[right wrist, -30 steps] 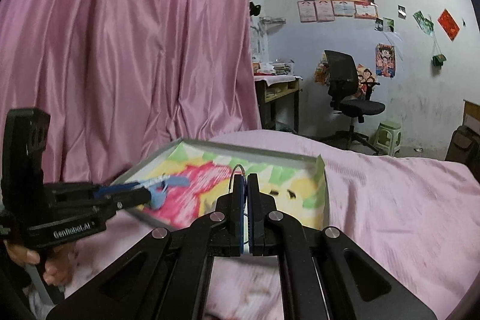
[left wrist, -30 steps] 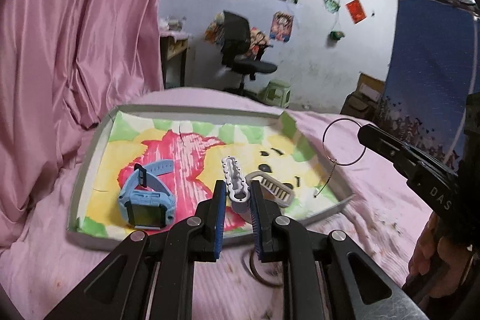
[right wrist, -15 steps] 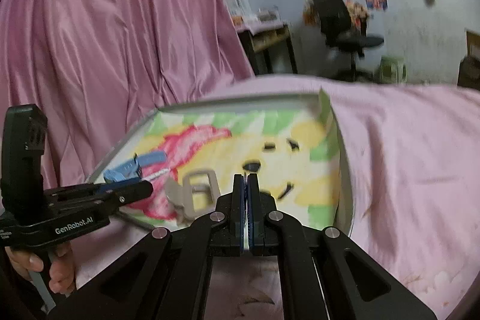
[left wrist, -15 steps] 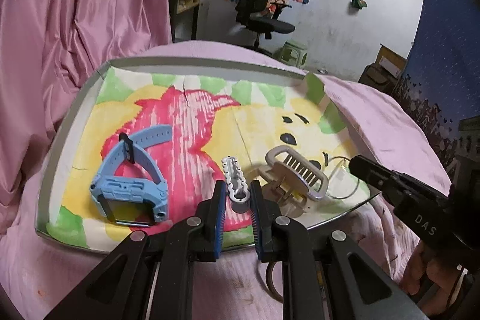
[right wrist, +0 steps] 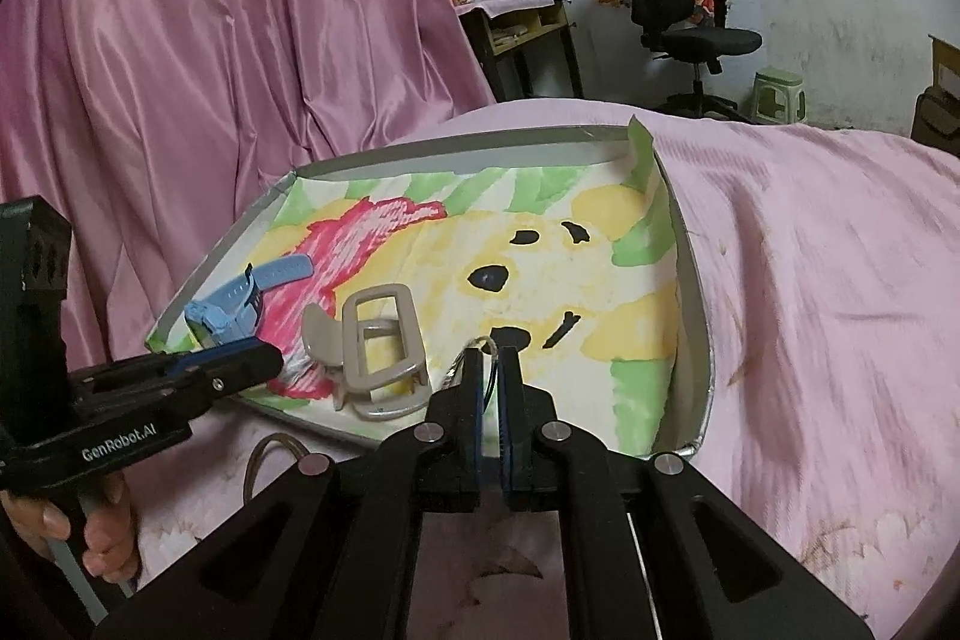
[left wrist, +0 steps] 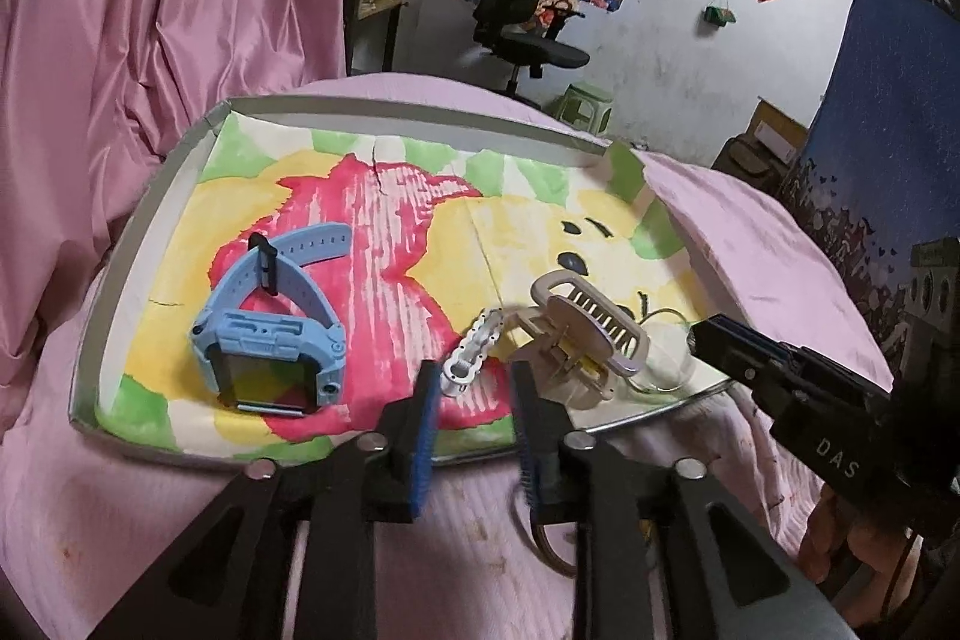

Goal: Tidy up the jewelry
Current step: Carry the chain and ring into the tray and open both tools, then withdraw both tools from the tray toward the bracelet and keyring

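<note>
A shallow grey tray with a painted lining lies on the pink bed. In it are a blue watch, a small white clip, a beige hair claw and a thin wire hoop. My left gripper is open just in front of the white clip, which lies free on the tray. My right gripper has its jaws slightly parted over the tray's near edge, with the thin hoop between the fingertips. The hair claw sits just left of it.
A brown ring lies on the pink bedspread below my left gripper; it also shows in the right wrist view. Pink curtain hangs at left. A desk and office chair stand behind.
My left gripper opened and let go of the white clip, which now lies tilted on the tray. My right gripper lowered the hoop into the tray and its jaws parted slightly.
</note>
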Action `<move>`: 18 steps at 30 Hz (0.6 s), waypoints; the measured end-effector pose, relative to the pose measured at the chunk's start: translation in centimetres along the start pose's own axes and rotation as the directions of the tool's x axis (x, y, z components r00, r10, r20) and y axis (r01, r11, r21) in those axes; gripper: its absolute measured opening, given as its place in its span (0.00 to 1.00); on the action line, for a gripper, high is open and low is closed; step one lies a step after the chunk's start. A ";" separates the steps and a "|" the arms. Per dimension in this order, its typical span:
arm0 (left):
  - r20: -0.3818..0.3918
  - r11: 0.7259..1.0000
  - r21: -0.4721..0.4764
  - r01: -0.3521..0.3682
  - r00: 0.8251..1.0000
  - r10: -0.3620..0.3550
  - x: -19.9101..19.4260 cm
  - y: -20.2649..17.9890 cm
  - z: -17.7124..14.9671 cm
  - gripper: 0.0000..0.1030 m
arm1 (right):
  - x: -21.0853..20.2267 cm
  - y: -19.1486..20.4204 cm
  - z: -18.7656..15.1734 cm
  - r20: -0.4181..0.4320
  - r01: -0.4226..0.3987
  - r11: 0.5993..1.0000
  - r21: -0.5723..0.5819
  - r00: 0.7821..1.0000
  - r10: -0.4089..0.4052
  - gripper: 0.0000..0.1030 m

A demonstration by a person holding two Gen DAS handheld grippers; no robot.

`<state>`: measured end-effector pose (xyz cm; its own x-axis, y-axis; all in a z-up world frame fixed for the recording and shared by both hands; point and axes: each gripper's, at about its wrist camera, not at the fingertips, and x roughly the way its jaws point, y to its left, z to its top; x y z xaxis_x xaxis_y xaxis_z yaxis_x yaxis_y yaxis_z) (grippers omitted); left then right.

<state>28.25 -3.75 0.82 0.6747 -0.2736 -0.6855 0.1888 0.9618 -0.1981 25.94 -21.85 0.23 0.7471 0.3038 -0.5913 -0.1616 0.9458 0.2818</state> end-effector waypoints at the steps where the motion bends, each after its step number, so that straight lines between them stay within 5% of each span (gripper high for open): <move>1: 0.011 1.000 0.000 -0.001 1.000 0.001 -0.3 0.0 -0.1 0.35 | -0.3 0.1 0.0 0.006 0.004 1.000 -0.005 1.000 -0.004 0.17; 3: 0.049 1.000 0.000 -0.002 0.999 0.002 -1.1 0.1 -0.3 0.55 | -1.0 0.3 0.0 0.030 0.016 1.000 -0.020 0.999 -0.016 0.28; 7: 0.100 1.000 0.004 -0.002 0.995 0.002 -2.5 0.0 -0.6 0.58 | -2.5 0.7 0.1 0.068 0.041 0.998 -0.045 0.997 -0.038 0.29; 10: 0.145 1.000 0.006 -0.017 0.989 0.016 -3.7 -0.1 -1.0 0.69 | -4.0 1.0 -0.1 0.107 0.053 0.997 -0.062 0.993 -0.046 0.30; 18: 0.247 0.997 0.046 -0.067 0.967 0.054 -7.2 -0.8 -3.0 0.90 | -8.9 1.8 -1.2 0.248 0.073 0.994 -0.076 0.967 -0.052 0.65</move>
<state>21.10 -2.52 3.81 0.8393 -0.2119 -0.5006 0.1756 0.9772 -0.1192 18.22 -22.70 5.13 0.8908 0.2163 -0.3996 -0.1555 0.9714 0.1794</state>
